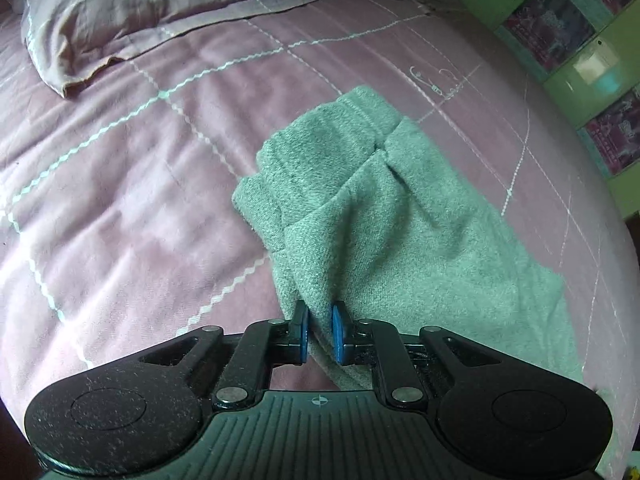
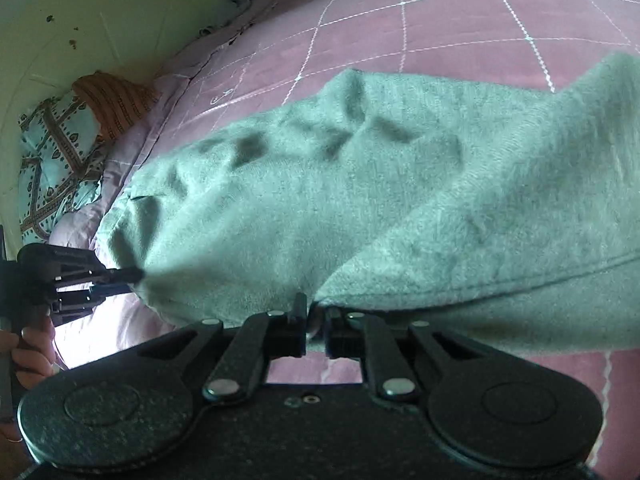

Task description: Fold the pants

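Note:
Grey-green fleece pants lie partly folded on a pink quilted bed. In the left wrist view my left gripper is shut on a pinched edge of the pants, with the waistband end doubled over ahead of it. In the right wrist view my right gripper is shut on another edge of the pants, and the cloth is lifted and stretched in front of it. The left gripper also shows in the right wrist view, clamped on the cloth's left corner.
A pink pillow lies at the head of the bed. A patterned blue pillow and orange cloth sit by the pale wall. Green cabinets stand past the bed's right edge.

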Motion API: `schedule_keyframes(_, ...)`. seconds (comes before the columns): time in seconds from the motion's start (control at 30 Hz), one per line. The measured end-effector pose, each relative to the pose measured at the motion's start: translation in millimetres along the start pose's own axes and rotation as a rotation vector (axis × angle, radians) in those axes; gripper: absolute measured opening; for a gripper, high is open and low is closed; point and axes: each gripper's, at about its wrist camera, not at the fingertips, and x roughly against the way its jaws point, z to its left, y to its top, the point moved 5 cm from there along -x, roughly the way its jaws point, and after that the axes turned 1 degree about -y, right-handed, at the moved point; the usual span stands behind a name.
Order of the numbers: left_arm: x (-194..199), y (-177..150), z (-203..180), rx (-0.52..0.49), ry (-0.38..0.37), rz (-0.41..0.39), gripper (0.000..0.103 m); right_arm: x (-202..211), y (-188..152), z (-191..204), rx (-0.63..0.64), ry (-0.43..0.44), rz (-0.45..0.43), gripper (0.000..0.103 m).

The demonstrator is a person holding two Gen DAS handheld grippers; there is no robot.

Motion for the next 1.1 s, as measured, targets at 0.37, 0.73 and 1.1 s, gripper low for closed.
schedule_keyframes(0.37,42.4,-36.2,-28.9,-0.071,-0.011,-0.038,0.013,31.9,-1.9,-18.7,0.001,-0.001,-0.018,0.031)
schedule_keyframes(0.73,-11.4,-102.4,-121.7,-0.285,-0.005,0.057,0.012,92.0,0.3,-123.1,-0.227,-0.111,-0.126,0.031)
schedule_keyframes(1.1,-14.6,-98.7,-123.6,-0.284,0.032,0.059,0.012,99.9,23.2,-222.1,-0.569,-0.140,-0.293,0.023)
